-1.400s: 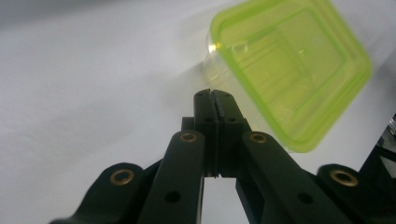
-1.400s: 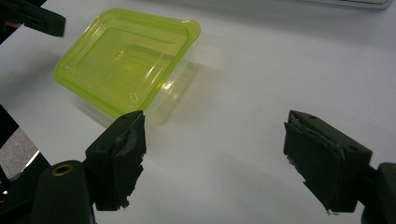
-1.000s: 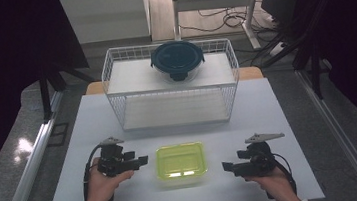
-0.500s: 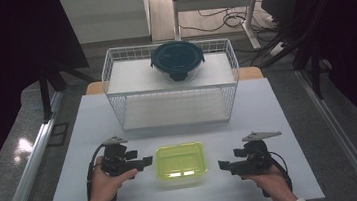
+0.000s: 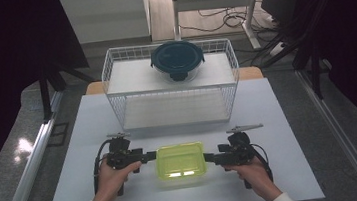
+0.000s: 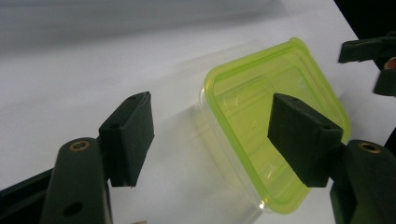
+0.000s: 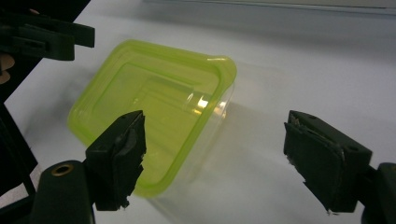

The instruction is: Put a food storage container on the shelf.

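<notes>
Your left gripper [image 5: 145, 157] sits at the nine o'clock side of the yellow-green lidded container [image 5: 181, 163], and your right gripper [image 5: 211, 156] sits at its three o'clock side, both lying low over the white table [image 5: 278, 115] and pointing inward at each other. The container rests flat on the table close to its six o'clock edge, directly between your two hands. In the left gripper view your jaws stand wide: one pad is over bare table, the other hangs over the container's lid [image 6: 261, 116], with one corner of the box between them, and neither pad presses on it; those jaws have just been easing a little closer. In the right gripper view your jaws stand wide as well, one pad in front of the near corner of the lid [image 7: 154, 107] and the other out over bare table, nothing pinched; these too have just been closing slightly. Your left hand [image 5: 110, 180] and right hand [image 5: 255, 173] grasp the gripper bodies from the six o'clock side. Well apart, toward twelve o'clock, a white wire basket [image 5: 175, 108] stands on the table with a round dark-lidded bowl [image 5: 177, 59] on its upper shelf.
</notes>
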`<state>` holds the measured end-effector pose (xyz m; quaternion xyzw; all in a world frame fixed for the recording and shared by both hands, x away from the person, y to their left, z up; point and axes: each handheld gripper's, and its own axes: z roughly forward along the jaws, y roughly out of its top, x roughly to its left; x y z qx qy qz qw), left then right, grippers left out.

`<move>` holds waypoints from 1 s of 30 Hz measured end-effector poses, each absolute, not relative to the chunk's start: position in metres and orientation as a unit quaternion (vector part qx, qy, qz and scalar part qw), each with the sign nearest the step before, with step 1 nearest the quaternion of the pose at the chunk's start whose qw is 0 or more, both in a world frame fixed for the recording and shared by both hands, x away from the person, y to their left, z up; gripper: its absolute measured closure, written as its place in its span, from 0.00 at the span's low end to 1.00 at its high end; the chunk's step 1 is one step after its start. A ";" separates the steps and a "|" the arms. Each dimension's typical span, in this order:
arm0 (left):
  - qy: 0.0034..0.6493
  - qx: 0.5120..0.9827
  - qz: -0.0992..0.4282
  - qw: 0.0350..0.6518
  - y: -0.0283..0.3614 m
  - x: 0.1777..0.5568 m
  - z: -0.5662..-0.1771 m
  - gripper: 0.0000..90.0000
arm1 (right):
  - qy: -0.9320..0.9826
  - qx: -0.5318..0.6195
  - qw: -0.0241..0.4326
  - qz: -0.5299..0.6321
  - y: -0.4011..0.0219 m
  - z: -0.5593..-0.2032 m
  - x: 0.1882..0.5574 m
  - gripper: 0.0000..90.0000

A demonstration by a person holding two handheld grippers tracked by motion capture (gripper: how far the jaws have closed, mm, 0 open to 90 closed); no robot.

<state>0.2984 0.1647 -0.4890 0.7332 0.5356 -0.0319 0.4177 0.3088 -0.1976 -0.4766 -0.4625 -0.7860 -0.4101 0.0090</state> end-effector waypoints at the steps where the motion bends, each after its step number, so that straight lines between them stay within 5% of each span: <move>1: 0.537 0.732 -0.032 0.417 0.164 0.299 -0.490 0.35 | -0.786 -0.463 0.009 -0.409 -0.195 -0.478 0.311 0.24; 19: 0.556 0.694 -0.141 0.436 0.162 0.303 -0.513 0.40 | -0.756 -0.507 0.090 -0.404 -0.183 -0.504 0.331 0.42; 30: 0.556 0.678 -0.190 0.443 0.161 0.301 -0.522 0.58 | -0.735 -0.518 0.148 -0.412 -0.186 -0.513 0.330 0.57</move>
